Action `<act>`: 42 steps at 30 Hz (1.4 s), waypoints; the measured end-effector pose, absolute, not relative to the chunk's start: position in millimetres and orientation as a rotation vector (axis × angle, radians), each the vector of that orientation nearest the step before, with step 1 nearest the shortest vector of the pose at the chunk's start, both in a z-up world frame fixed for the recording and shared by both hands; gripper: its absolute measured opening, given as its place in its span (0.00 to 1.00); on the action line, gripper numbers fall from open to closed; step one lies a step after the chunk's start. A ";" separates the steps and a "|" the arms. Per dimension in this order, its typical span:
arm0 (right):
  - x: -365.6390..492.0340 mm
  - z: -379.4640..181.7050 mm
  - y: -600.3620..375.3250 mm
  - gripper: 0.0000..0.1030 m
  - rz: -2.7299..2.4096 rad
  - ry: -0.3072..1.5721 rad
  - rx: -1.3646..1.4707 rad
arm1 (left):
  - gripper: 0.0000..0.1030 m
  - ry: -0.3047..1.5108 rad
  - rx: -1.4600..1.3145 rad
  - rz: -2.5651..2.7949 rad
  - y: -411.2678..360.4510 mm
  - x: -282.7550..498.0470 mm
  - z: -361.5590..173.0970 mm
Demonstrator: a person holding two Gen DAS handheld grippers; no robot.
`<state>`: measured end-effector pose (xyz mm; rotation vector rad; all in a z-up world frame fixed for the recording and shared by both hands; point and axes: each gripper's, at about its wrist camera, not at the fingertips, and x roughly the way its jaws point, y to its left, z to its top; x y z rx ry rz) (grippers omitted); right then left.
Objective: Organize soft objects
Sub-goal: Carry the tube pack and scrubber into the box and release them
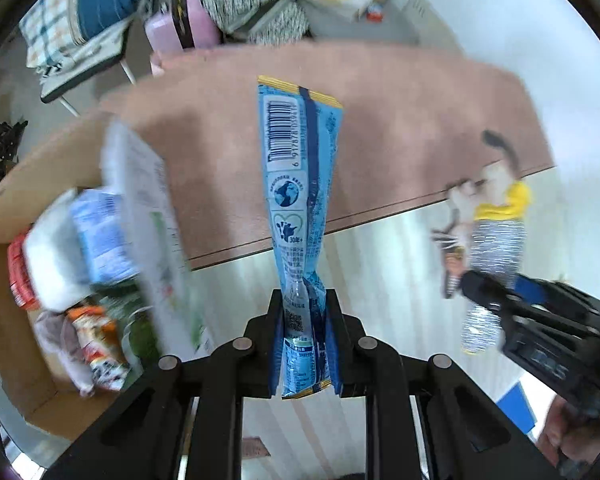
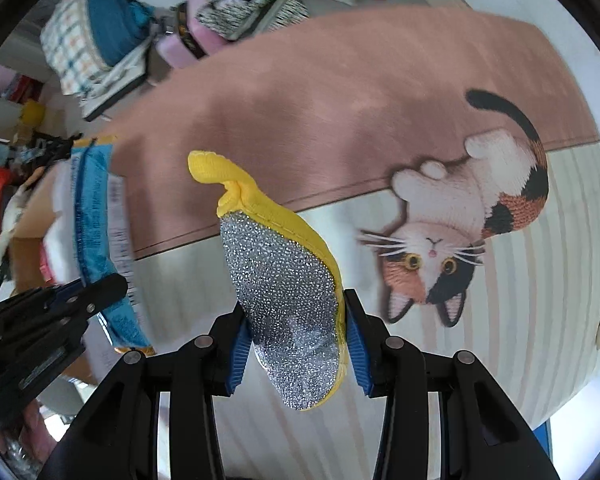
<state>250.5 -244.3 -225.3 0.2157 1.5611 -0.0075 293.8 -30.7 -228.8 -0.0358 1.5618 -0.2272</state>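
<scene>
A rug with a printed cat lies flat beneath everything: a dusty-pink upper field (image 2: 340,92) and a pale striped lower field (image 2: 520,340), split by a thin brown line. The calico cat print (image 2: 472,216) sits at about 3 o'clock in the right wrist view, straddling that line. In the left wrist view a cardboard box (image 1: 24,364) rests on the rug at 9 o'clock, its edge over the pink field, blurred soft packets heaped inside

A lived-in home room: cat-print rug (image 2: 440,248) underfoot, folded bedding (image 2: 88,28) at eleven o'clock, clothes heap (image 2: 252,0) at twelve.
</scene>
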 end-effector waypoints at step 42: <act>237.0 -270.2 48.8 0.70 0.028 1.642 0.081 | 0.49 1.671 -0.157 0.090 237.1 232.6 -275.1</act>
